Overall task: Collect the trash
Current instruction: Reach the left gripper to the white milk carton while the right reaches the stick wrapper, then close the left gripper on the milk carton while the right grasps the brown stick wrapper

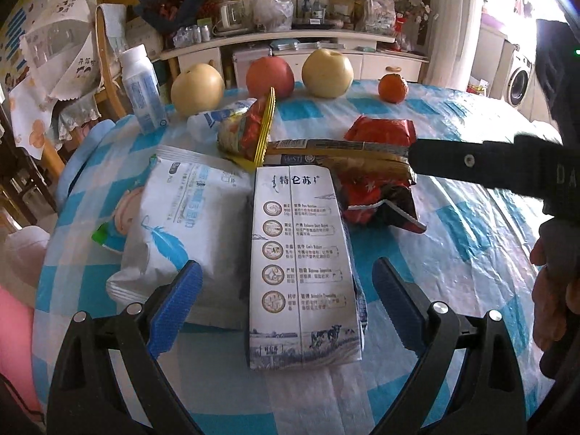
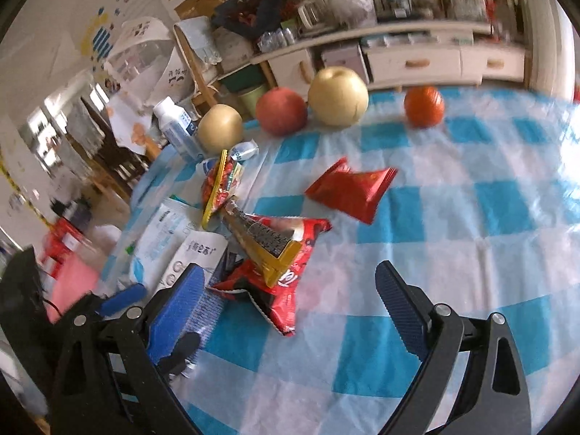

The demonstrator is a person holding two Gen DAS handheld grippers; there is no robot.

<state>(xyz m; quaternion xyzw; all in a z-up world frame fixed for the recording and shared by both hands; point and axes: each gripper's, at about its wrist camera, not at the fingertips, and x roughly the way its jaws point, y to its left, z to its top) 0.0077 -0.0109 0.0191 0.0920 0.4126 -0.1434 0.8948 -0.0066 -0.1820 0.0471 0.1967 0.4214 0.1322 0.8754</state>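
Note:
A white milk carton (image 1: 301, 264) lies flat on the checked tablecloth, between the blue pads of my open left gripper (image 1: 286, 290). Left of it rests a white wipes pack (image 1: 188, 217). Behind the carton a crumpled red chip bag (image 1: 377, 195) carries a long gold wrapper (image 1: 340, 150). One black finger (image 1: 453, 159) of my right gripper reaches in from the right and meets the wrapper's end. In the right wrist view my right gripper (image 2: 286, 301) is open over the chip bag (image 2: 286, 282) and gold wrapper (image 2: 261, 243). A flat red packet (image 2: 351, 190) and a yellow-edged candy bag (image 2: 221, 181) lie farther back.
Two pears (image 1: 197, 88) (image 1: 328, 72), an apple (image 1: 270, 78) and an orange (image 1: 393, 87) line the table's far edge, with a white bottle (image 1: 141, 87) at the far left. A person's hand (image 1: 551, 290) shows at the right. Chairs and a cluttered shelf stand behind.

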